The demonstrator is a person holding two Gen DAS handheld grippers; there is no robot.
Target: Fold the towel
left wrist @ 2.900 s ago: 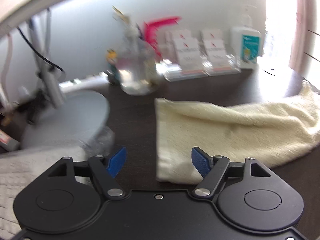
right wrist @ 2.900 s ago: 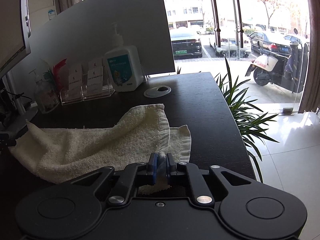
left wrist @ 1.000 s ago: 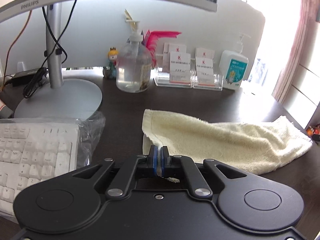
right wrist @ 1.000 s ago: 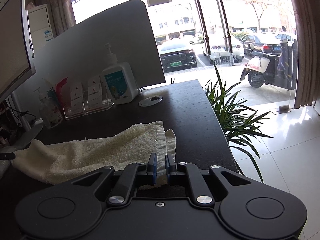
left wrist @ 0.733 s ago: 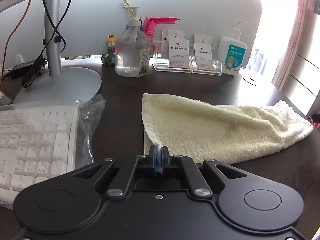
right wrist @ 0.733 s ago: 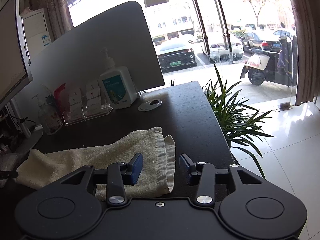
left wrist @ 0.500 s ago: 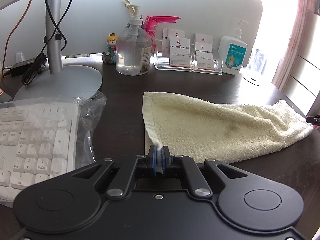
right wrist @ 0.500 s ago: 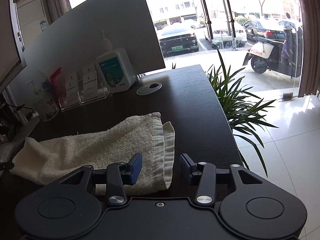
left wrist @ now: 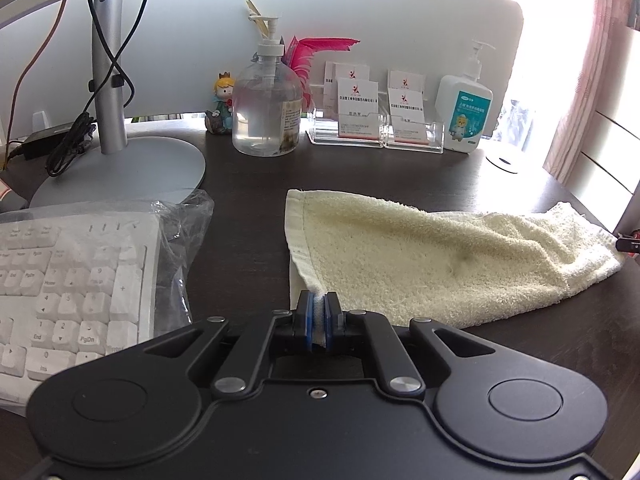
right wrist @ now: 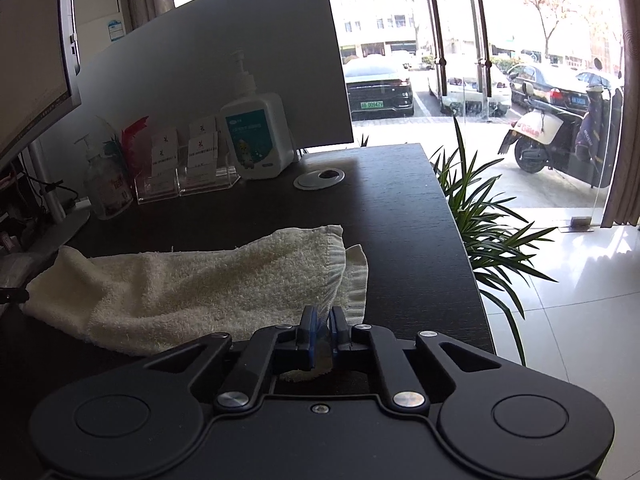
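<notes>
Towel (left wrist: 432, 264) lies on the dark desk (right wrist: 400, 208), its long axis running between our tongs. Our left gripper (left wrist: 317, 320) pinches one near corner, our right gripper (right wrist: 320, 332) the other; each end sits equally close.

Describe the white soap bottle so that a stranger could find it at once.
On the dark desk, look along the back edge, right of the clear card holders. The white soap bottle is opaque, with a teal label; the other pump bottle is transparent.
</notes>
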